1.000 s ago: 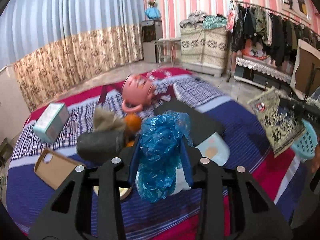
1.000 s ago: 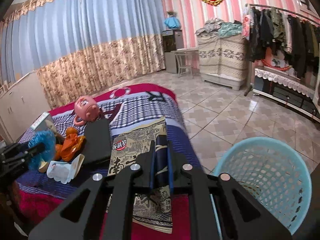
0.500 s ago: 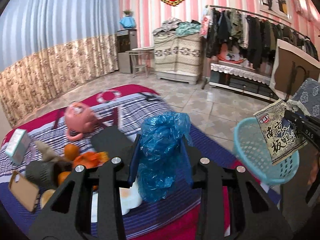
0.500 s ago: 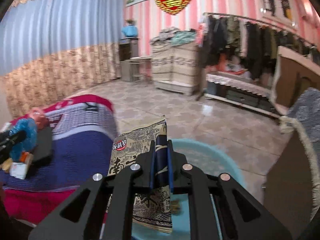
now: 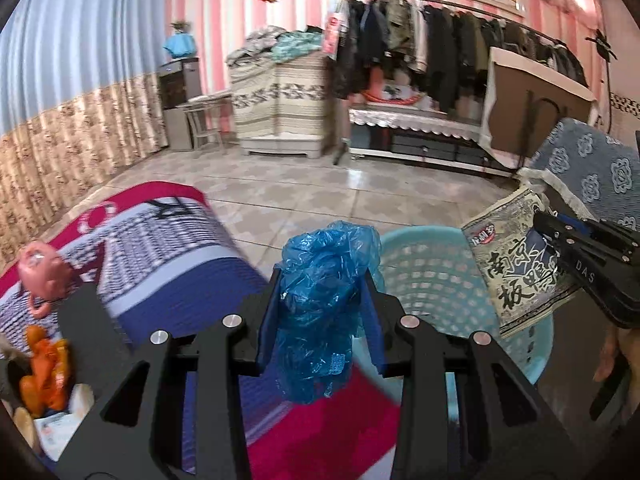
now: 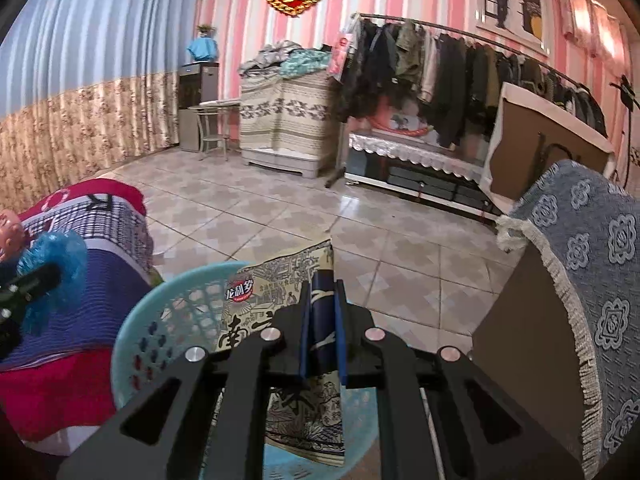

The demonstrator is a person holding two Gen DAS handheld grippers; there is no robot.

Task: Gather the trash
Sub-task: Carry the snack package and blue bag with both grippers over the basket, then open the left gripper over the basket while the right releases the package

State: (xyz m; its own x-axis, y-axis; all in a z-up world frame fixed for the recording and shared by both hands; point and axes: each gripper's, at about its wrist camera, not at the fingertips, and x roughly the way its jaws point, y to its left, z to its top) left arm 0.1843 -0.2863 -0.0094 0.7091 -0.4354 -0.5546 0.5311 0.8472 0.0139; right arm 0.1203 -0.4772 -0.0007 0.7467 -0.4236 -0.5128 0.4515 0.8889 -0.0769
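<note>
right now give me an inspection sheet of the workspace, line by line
surface: bed with striped blue and red cover, tiled floor beside it
job's things: crumpled blue plastic bag in left tongs; printed snack packet in right tongs, above the light blue basket
clutter: pink piggy bank, orange wrapper, dark flat item on the bed
grippers: both shut on their trash
cables: nothing seen
surroundings: clothes rack, curtains, blue patterned cloth over furniture
</note>
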